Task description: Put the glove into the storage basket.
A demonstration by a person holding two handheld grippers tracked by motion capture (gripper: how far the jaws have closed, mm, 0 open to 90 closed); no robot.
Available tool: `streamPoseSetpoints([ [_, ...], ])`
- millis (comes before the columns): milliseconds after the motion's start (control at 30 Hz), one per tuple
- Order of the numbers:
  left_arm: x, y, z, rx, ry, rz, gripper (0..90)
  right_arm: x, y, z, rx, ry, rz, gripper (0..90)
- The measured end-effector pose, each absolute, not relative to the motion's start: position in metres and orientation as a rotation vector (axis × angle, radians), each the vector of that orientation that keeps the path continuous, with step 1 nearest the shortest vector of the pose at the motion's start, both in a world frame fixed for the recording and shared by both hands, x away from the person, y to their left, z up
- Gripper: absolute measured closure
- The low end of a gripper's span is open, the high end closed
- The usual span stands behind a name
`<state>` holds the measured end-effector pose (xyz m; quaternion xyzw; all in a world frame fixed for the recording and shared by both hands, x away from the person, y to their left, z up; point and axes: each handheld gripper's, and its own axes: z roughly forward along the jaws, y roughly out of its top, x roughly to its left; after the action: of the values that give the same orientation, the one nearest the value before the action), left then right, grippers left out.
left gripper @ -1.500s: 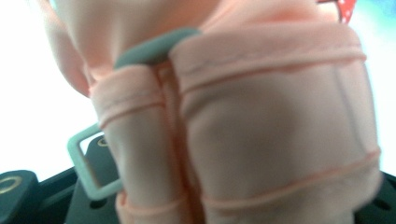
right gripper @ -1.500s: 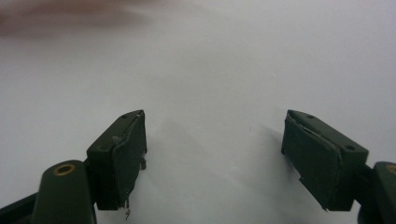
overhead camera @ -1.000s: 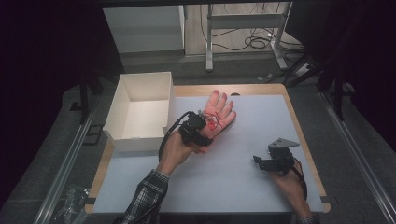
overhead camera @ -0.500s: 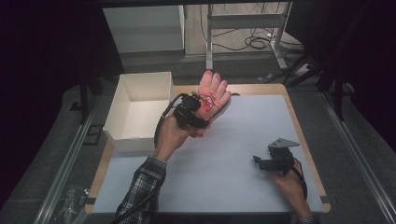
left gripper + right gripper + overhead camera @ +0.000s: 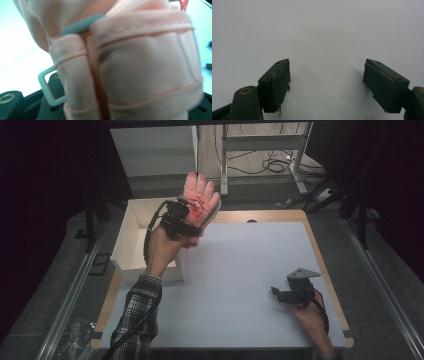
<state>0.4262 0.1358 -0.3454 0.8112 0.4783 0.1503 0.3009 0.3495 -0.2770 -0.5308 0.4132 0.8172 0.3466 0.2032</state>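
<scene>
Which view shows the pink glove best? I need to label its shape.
The high view: the whole pink glove shows, fingers spread, held up by the left gripper near the white box. The left gripper view gives a blurred close-up of its folded cuff.

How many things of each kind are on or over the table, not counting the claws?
Pink glove, held in the left claw: 1
White open box: 1
Total: 2
</scene>
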Motion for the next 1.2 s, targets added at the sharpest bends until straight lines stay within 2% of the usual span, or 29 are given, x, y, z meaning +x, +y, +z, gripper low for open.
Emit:
streamPoseSetpoints([
  [633,0.433,0.215,-0.359,2.015,1.541,0.466,45.6,0.35,-0.277,-0.531,1.149,2.279,0.966,22.0],
  [1200,0.448,0.229,-0.403,1.995,1.627,0.422,45.0,0.35,-0.277,-0.531,1.149,2.279,0.965,22.0],
])
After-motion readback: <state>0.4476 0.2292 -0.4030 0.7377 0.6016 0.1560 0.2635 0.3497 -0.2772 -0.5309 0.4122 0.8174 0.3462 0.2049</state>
